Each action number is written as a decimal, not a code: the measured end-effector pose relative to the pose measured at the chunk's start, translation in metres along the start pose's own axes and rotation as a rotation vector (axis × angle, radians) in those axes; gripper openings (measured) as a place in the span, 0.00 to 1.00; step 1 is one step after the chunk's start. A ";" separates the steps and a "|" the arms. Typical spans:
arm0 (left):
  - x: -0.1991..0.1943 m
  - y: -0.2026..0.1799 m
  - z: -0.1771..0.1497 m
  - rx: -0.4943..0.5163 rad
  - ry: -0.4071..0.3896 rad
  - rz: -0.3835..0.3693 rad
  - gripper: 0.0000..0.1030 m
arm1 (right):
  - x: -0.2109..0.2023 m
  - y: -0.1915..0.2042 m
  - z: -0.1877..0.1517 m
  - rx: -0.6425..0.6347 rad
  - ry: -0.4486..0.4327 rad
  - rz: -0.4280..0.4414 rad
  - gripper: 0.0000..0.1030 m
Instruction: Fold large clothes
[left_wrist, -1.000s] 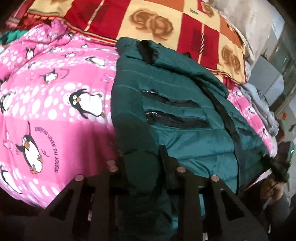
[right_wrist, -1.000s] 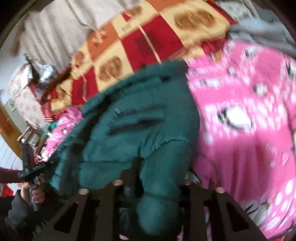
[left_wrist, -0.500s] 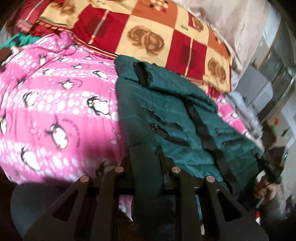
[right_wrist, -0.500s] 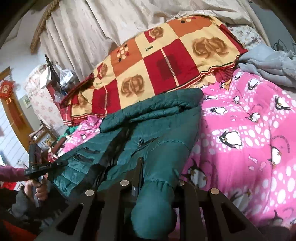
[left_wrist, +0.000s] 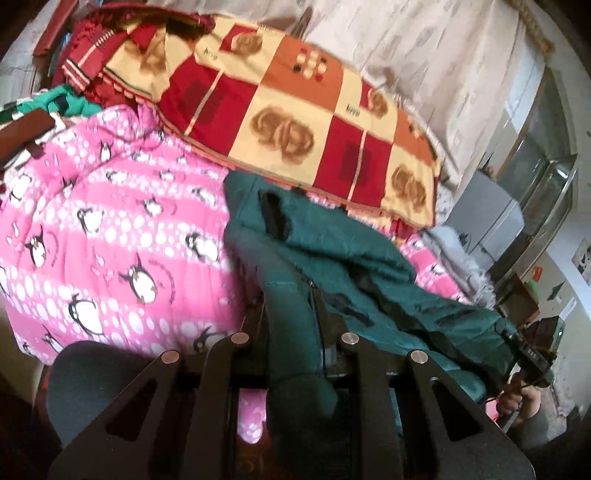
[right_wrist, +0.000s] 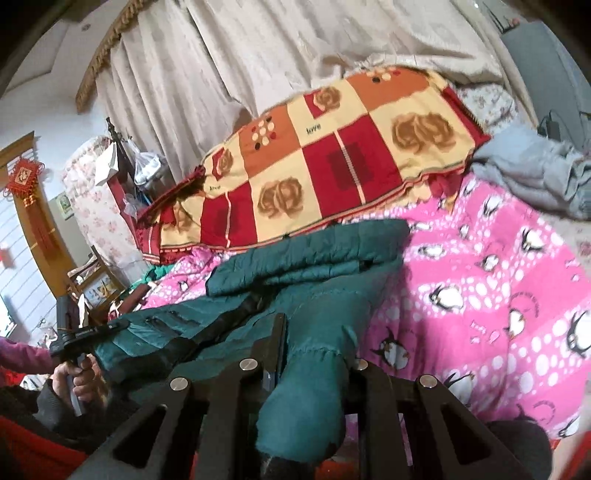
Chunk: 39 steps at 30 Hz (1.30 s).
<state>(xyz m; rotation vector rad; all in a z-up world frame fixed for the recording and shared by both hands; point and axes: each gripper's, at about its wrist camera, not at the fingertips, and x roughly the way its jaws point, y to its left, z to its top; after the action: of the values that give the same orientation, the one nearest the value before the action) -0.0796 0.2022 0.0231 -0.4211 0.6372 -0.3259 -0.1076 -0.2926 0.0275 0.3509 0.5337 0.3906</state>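
Over pink penguin blanket (left_wrist: 110, 236), left gripper (left_wrist: 291, 321) and right gripper (right_wrist: 314, 343) fingers pinching green jacket (right_wrist: 295, 266) sleeves

The padded jacket (left_wrist: 347, 266) is dark teal green, with black zip strips and a black band down its front. Under it lies a bright pink blanket (left_wrist: 110, 229) printed with white dots and black-and-white penguins (some with orange feet). Behind that, a checked blanket (right_wrist: 332, 155) shows squares of red, orange and cream, the cream ones bearing brown roses. The curtain (right_wrist: 277, 55) is pale beige. A grey cloth (right_wrist: 535, 166) lies crumpled at the side. Each hand-held gripper (left_wrist: 291, 332) is black.
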 end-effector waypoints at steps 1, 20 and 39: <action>-0.003 0.000 0.001 -0.007 -0.013 -0.007 0.15 | -0.004 0.000 0.002 -0.001 -0.006 0.002 0.14; 0.083 -0.016 0.054 0.050 -0.076 0.188 0.15 | 0.067 -0.013 0.048 0.008 0.050 -0.176 0.14; 0.215 -0.004 0.065 0.288 0.157 0.524 0.16 | 0.194 -0.067 0.062 0.035 0.236 -0.362 0.14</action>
<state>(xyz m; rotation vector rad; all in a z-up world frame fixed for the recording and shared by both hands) 0.1236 0.1273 -0.0354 0.0548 0.8144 0.0524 0.0980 -0.2783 -0.0324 0.2362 0.8204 0.0712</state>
